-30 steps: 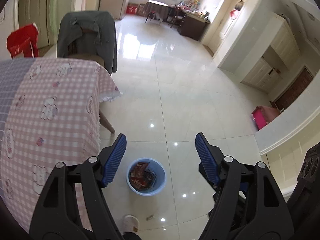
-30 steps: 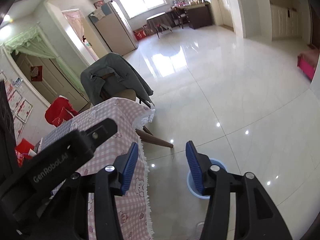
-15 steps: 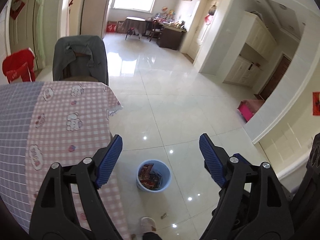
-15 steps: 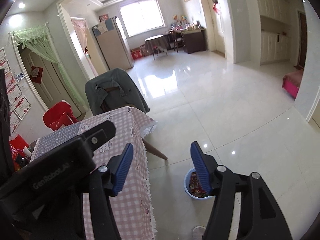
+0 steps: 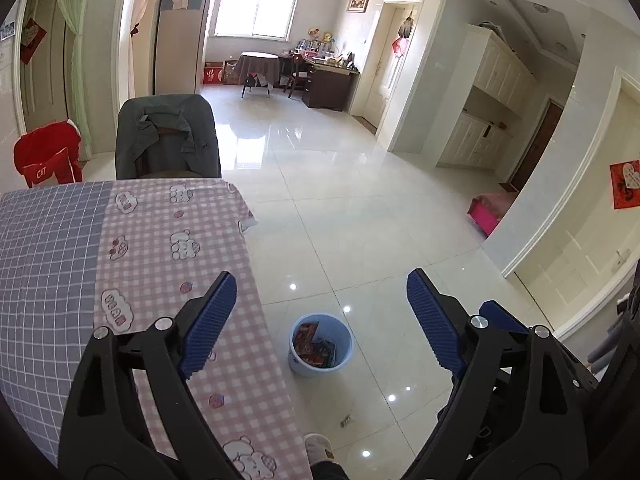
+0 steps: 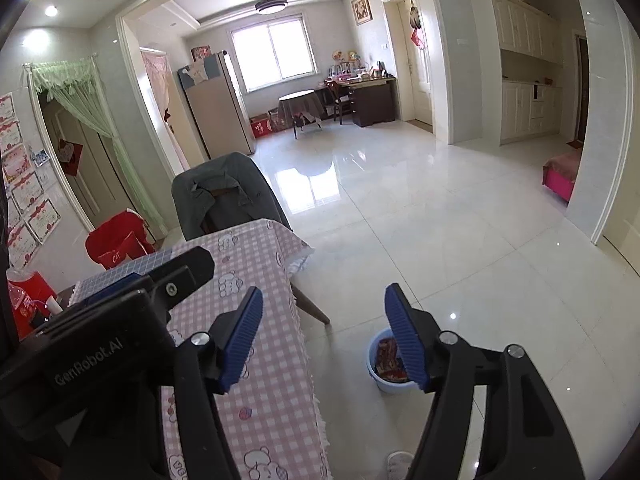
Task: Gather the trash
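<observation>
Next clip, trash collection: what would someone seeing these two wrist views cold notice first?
First the two pairs of blue-padded jaws filling the foreground: the left gripper and right gripper are both opening, with nothing between them. Below on the glossy tile floor stands a pale blue bin with colourful wrappers in it, just off the edge of the pink checked tablecloth. A chair draped with a grey jacket stands at the table's far end.

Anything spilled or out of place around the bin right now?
One small scrap lies on the floor tiles short of the blue bin, which stands upright with wrappers inside. Nothing else looks spilled.
</observation>
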`<state>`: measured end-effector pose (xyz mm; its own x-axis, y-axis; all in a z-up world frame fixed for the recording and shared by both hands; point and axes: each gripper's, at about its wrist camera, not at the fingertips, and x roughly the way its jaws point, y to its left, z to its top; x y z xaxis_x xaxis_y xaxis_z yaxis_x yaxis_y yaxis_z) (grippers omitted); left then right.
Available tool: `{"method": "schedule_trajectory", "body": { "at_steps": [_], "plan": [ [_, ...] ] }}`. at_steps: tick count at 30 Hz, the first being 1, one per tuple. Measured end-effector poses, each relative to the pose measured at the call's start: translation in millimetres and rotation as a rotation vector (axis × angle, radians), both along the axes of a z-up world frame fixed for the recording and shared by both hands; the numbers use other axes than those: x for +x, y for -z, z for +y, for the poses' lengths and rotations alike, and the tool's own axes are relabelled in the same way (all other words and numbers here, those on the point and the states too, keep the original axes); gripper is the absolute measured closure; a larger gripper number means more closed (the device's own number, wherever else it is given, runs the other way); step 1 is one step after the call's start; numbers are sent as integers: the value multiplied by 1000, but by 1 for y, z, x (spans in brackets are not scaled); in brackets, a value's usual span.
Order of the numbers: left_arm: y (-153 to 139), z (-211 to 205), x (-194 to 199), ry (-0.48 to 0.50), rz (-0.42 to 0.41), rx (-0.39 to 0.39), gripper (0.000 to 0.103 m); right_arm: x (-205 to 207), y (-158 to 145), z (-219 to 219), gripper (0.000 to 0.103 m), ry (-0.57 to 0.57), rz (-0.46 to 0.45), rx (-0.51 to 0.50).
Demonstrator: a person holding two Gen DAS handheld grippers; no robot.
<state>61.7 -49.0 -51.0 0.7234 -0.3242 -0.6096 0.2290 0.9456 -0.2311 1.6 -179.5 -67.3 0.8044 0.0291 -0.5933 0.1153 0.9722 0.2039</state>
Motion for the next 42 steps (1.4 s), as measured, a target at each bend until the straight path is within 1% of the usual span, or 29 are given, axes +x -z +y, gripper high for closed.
{"method": "schedule_trajectory", "body": {
  "at_steps": [6, 8, 11, 13, 17, 23, 31, 42],
  "plan": [
    [-2, 12, -15, -27, -2, 25, 16, -8, -3, 11, 38, -16, 3, -25],
    [-4, 15, -17, -54, -3, 39, 16, -8, -3, 11, 38, -23, 2, -23],
    [-5, 22, -18, -83, 6, 44, 15, -10, -6, 12, 36, -31, -3, -29],
    [-7, 25, -18, -103, 3, 60, 15, -9, -7, 12, 33, -40, -7, -26],
    [-12, 27, -16, -128, -5, 76, 15, -9, -8, 11, 32, -48, -13, -19],
    [-15, 24, -12, -140, -19, 84, 15, -7, -7, 10, 31, -53, -18, -21],
    [-18, 17, -9, -129, -31, 96, 15, -5, -5, 3, 29, -30, -12, -27],
    [-16, 22, -5, -184, -21, 137, 15, -5, -3, 2, 28, -27, -15, -28]
  ]
}}
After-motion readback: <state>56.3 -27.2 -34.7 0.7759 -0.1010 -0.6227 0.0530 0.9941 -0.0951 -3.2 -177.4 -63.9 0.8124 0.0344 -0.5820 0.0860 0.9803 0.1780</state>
